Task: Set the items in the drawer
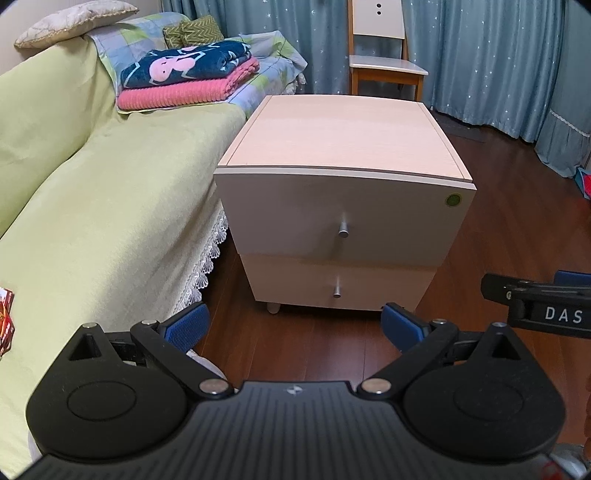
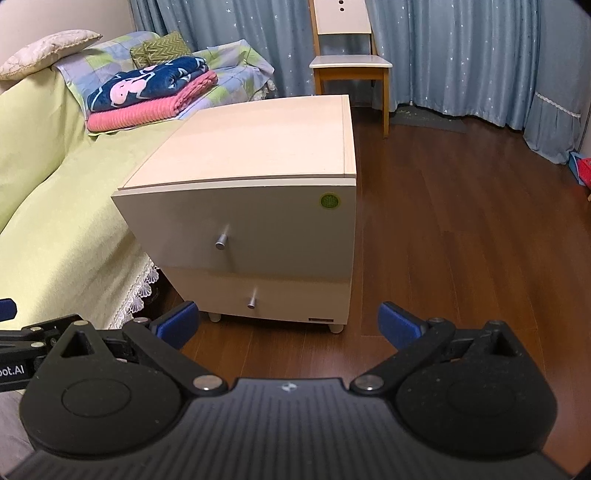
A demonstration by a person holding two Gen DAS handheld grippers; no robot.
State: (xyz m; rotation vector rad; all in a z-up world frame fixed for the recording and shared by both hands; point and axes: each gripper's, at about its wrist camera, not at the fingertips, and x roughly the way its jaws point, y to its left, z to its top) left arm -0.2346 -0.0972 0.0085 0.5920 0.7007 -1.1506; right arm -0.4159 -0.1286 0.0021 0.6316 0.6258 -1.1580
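Both the left gripper (image 1: pixel 295 326) and the right gripper (image 2: pixel 288 325) hang with blue pads spread wide and empty above the wood floor (image 2: pixel 461 229), near the pale nightstand (image 1: pixel 343 147), whose top drawer (image 1: pixel 340 218) and bottom drawer (image 1: pixel 336 284) are closed, just right of the green-covered sofa (image 1: pixel 92 192).

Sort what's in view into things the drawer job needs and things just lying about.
Job: nightstand, top drawer knob, lower drawer knob, left gripper, right gripper, both open.

Lying about: folded blankets, pillow, chair, curtains.
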